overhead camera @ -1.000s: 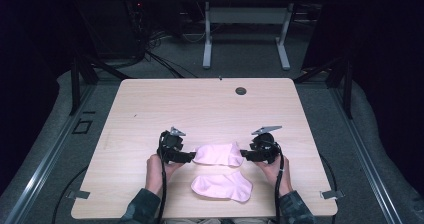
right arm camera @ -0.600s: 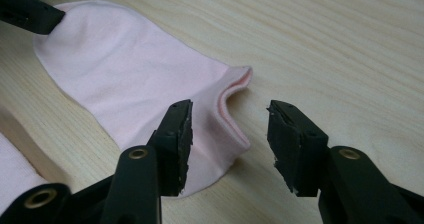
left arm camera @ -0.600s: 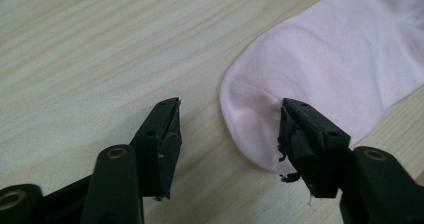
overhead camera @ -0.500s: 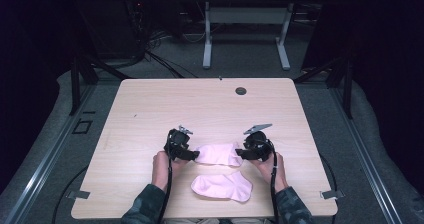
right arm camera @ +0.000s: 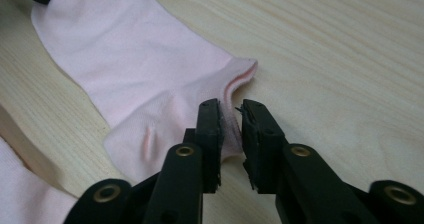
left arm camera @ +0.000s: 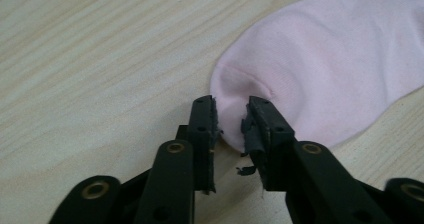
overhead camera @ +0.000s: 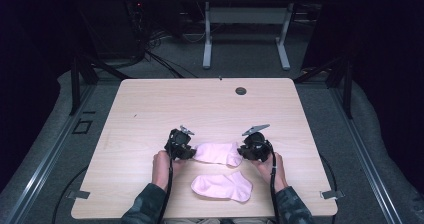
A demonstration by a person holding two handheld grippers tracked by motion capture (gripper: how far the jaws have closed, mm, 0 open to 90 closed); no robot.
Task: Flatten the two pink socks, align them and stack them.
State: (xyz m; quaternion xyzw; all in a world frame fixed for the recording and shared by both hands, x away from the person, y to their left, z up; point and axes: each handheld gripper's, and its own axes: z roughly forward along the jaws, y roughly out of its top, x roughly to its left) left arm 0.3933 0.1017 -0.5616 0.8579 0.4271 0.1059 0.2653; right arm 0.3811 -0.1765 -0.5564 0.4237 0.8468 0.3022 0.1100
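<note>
Two pale pink socks lie on the light wooden table [overhead camera: 200,109]. The far sock [overhead camera: 217,153] stretches flat between my two grippers. In the left gripper view my left gripper [left arm camera: 231,116] pinches the rounded toe end of this sock [left arm camera: 320,69]; its jaws have just been closing and hold fabric. In the right gripper view my right gripper [right arm camera: 231,116] pinches the cuff edge of the same sock [right arm camera: 135,59], with its jaws also just closed on fabric. From above, the left gripper [overhead camera: 192,153] and the right gripper [overhead camera: 241,151] sit at the sock's two ends.
The second pink sock [overhead camera: 223,186] lies flat nearer the table's front edge, between the person's forearms; a corner of it [right arm camera: 20,199] is at the lower left of the right gripper view. A small dark round hole [overhead camera: 241,90] marks the table's far side. Dark floor and another table's legs lie beyond.
Both grippers have edged inward onto the ends of the far sock, and their jaws have narrowed onto the fabric. Neither sock has shifted on the table.
</note>
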